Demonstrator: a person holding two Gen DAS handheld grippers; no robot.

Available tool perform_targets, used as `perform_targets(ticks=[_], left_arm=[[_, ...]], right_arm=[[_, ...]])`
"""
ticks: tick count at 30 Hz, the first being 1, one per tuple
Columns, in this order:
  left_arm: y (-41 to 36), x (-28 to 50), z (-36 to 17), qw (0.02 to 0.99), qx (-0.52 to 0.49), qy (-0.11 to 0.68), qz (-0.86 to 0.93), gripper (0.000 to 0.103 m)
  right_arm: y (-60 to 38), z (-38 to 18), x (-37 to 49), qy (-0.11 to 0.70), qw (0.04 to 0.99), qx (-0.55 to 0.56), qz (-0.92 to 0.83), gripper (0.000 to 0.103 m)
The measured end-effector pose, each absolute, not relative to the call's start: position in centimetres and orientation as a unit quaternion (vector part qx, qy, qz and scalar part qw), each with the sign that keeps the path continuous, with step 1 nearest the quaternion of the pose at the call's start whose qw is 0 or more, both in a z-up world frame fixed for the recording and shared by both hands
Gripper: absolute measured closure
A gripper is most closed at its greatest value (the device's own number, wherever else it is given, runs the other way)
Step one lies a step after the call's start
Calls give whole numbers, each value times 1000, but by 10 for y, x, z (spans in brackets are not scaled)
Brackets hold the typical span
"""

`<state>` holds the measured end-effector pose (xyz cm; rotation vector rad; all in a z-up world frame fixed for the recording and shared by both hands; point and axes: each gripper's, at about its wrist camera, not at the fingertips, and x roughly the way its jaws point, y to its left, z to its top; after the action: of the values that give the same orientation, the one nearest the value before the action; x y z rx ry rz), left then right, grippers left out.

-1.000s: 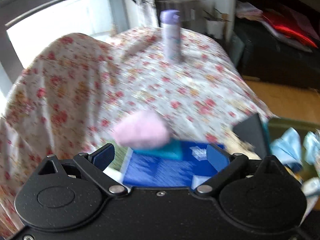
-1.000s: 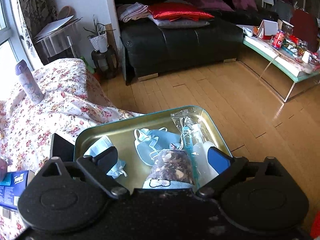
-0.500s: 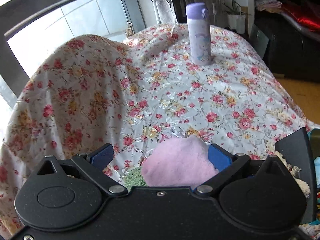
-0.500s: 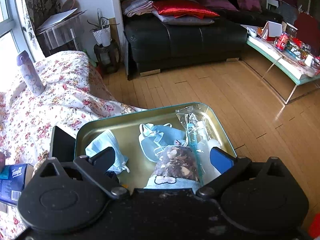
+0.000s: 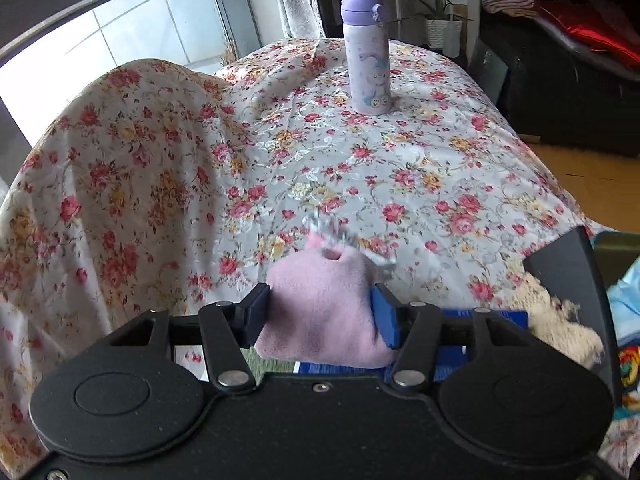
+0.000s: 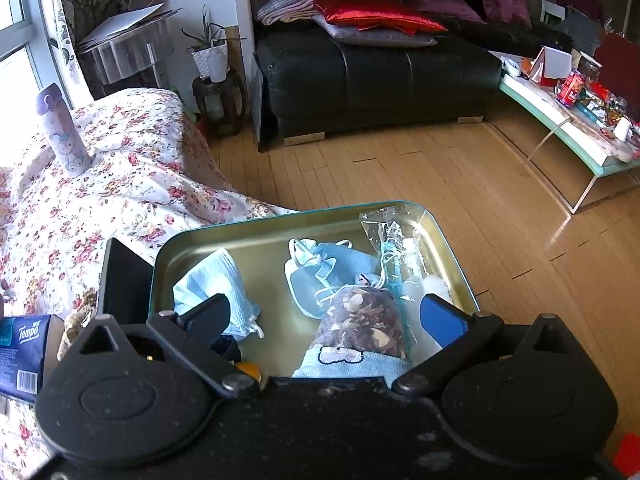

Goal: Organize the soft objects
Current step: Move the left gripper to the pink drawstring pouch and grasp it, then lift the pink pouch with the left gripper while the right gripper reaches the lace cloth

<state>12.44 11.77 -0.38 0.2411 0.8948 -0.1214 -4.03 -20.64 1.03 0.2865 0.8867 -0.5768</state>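
A living room with a wooden floor (image 6: pixel 400 176), a black leather sofa (image 6: pixel 380 72) and a window (image 5: pixel 132 36) surrounds a bench draped in a rose-patterned cloth (image 5: pixel 400 152).

The left claw (image 5: pixel 318 314) has just been closing, and its blue pads now pinch a pink fleece pouch (image 5: pixel 324 300) from both sides; the fabric bulges between them. A blurred bit of silvery cord or clip sticks up from the top of the pouch and cannot be made out. Under the pouch lies a blue tissue pack (image 5: pixel 452 344), mostly hidden by the claw's body. Just to the right sits a cream fuzzy item (image 5: pixel 560 320), partly covered by a black upright panel (image 5: pixel 572 276). Far back on the cloth a lilac bottle (image 5: pixel 366 56) stands upright.

The right claw (image 6: pixel 324 316) is spread wide, gripping nothing, above a metal tray (image 6: pixel 248 232). Inside the tray, between the fingers, lies a bag with a brown leaf print (image 6: pixel 360 324), its lower end cut off by the claw. Beyond it rest a blue face mask (image 6: pixel 320 272), a light blue drawstring pouch (image 6: pixel 216 280) towards the left and a clear plastic packet (image 6: pixel 400 248) along the right wall. The tissue pack, printed Tempo, appears at the left edge of the right wrist view.
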Motion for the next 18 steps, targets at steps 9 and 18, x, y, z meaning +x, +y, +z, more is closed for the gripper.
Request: perform_targets(ticks=[9, 18], left_arm=[[145, 77, -4, 886, 97, 449, -66, 60], [175, 42, -28, 869, 56, 488, -53, 59]], right_arm=[[-203, 11, -42, 417, 860, 132, -264, 1], [-189, 11, -43, 414, 867, 109, -255, 1]])
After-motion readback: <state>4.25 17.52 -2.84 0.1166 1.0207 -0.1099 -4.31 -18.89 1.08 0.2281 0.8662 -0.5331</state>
